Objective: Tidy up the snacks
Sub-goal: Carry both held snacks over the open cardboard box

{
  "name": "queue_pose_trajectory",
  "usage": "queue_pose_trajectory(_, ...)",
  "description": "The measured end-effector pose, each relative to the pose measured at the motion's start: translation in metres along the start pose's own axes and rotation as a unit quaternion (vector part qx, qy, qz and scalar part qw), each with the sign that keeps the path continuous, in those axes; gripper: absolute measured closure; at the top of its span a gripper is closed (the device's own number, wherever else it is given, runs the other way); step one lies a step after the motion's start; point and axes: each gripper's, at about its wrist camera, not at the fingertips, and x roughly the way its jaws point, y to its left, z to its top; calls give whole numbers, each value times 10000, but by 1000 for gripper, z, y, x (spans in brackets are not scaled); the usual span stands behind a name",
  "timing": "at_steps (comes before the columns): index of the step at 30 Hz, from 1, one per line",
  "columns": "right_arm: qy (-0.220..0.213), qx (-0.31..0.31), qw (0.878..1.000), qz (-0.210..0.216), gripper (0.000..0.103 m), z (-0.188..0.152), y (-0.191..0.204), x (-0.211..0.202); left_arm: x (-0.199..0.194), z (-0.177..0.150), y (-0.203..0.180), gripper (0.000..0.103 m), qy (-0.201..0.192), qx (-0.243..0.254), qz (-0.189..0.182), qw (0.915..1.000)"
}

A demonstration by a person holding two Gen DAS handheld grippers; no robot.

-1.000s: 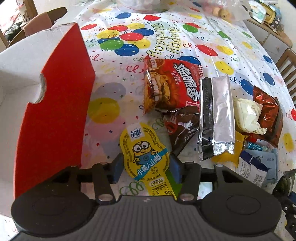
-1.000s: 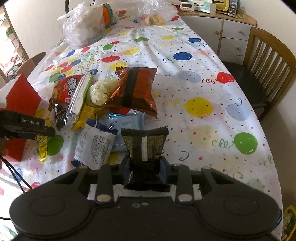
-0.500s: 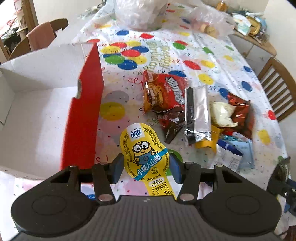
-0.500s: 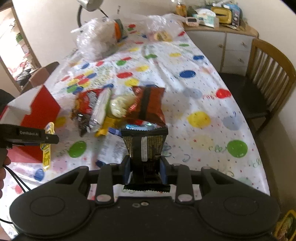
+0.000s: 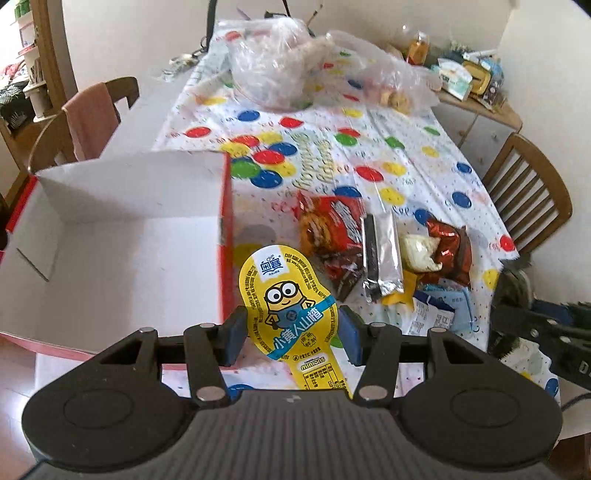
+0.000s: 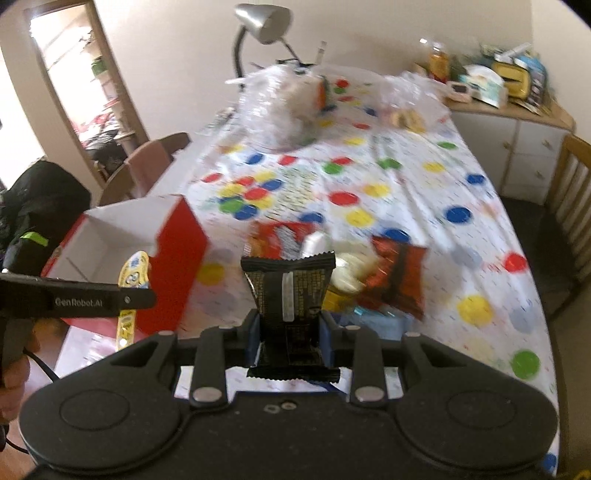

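Observation:
My left gripper (image 5: 290, 334) is shut on a yellow Minions snack pack (image 5: 286, 295), held high beside the right wall of an open red box (image 5: 110, 258) with a white inside. My right gripper (image 6: 288, 332) is shut on a black snack packet (image 6: 290, 291), lifted above the table. In the right wrist view the left gripper (image 6: 125, 299) and its yellow pack (image 6: 135, 273) hang by the red box (image 6: 177, 258). A pile of snacks lies right of the box: a red chip bag (image 5: 328, 225), a silver packet (image 5: 380, 254) and a brown foil bag (image 5: 450, 254).
The table wears a balloon-print cloth (image 5: 369, 155). Clear plastic bags (image 5: 273, 74) sit at its far end under a desk lamp (image 6: 262, 26). Wooden chairs (image 5: 528, 199) stand at both sides, and a cluttered sideboard (image 6: 517, 122) is at the back right.
Both grippers have risen and pulled back, each keeping its snack. The views now take in the whole table and the open inside of the red box.

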Motion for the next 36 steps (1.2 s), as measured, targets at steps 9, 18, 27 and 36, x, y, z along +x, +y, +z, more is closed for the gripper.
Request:
queue_pose_trajectory(9, -42, -474, 9982, 354, 72, 33, 73, 25, -25, 9, 57, 52, -186, -216, 87, 9996)
queue_pose_trajectory(18, 169, -758, 9953, 581, 72, 47, 141, 69, -30, 21, 127, 52, -282, -311, 504, 9978)
queue_pose_trajectory(27, 498, -870, 9929, 641, 72, 53, 193, 120, -12, 28, 186, 52, -108, -182, 913, 9956)
queue_pose_trajectory(36, 901, -1101, 9881, 591, 72, 45, 235, 170, 24, 36, 221, 52, 218, 110, 1153, 9930)
